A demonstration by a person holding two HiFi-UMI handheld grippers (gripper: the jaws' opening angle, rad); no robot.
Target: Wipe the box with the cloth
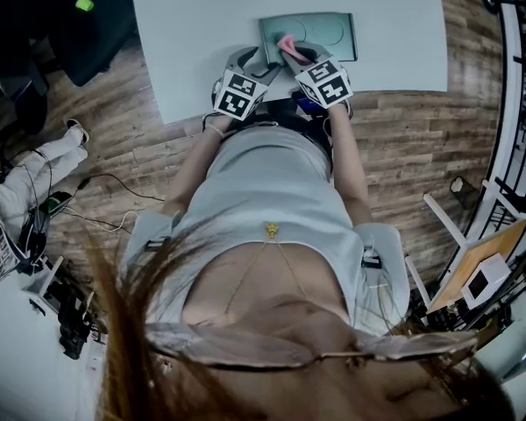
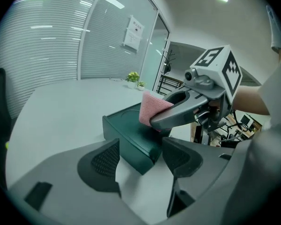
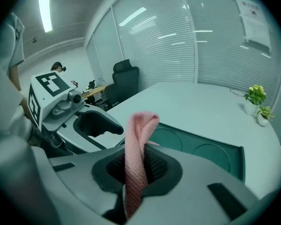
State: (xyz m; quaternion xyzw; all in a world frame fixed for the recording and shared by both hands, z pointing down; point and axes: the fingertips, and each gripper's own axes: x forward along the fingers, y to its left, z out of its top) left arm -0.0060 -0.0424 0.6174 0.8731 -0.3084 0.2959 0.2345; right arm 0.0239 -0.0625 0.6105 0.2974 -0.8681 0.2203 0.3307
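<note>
Pink cloth is sticking up out of my right gripper. Both jaws are squeezing tight on the cloth, and its top end is folding over. That end is hanging over the near left part of the dark green box. I cannot tell if the cloth is touching the box.

The box is lying flat on the white table, close to the near edge. Two round shapes are showing on its top.

My left gripper is sitting just left of the right one, at the near left corner of the box. Its jaws are standing wide apart. The corner of the box is poking into the gap between them. I cannot tell if the pads are touching it.

Two small green plants are standing on the far right side of the table. A black chair is waiting past the far left of the table.
</note>
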